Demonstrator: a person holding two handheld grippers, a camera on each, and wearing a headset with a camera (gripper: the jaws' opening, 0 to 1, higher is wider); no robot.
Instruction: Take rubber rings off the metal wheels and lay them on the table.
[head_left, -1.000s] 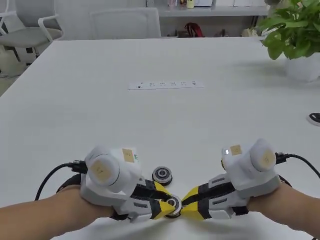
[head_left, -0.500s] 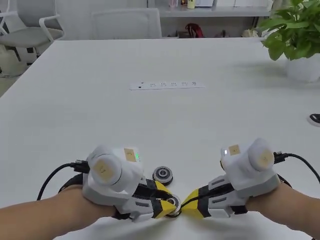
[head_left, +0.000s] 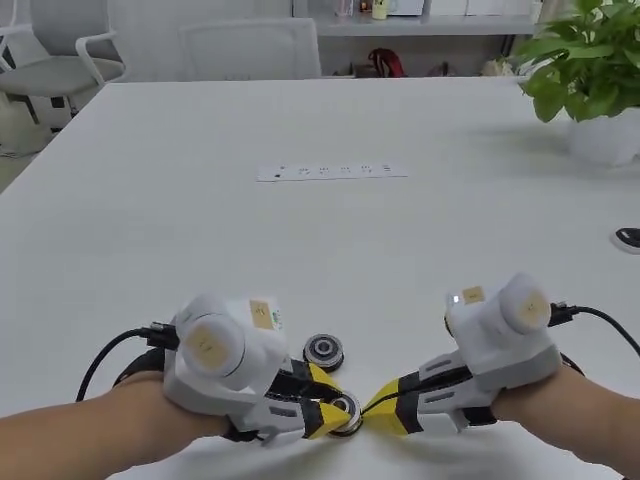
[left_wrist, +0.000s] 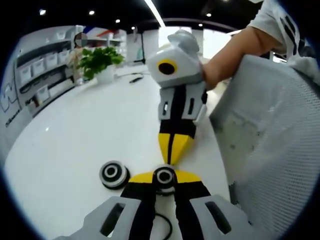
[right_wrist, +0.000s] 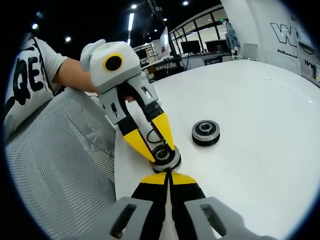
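A metal wheel (head_left: 346, 408) with a black rubber ring on its rim sits near the table's front edge. My left gripper (head_left: 338, 410) is shut on this wheel (left_wrist: 164, 177), one yellow jaw on each side. From the right, my right gripper (head_left: 370, 410) points at the same wheel (right_wrist: 166, 156). Its jaws are shut to a point (right_wrist: 170, 178) that touches the rim. I cannot tell whether they pinch the rubber. A second wheel (head_left: 324, 350) with its black ring lies flat just beyond (left_wrist: 114, 173), free of both grippers (right_wrist: 206, 132).
A white power strip (head_left: 330, 171) lies at the table's middle. A potted plant (head_left: 590, 70) stands at the far right and a small dark object (head_left: 628, 238) at the right edge. A mesh chair back (left_wrist: 270, 150) is close behind the grippers.
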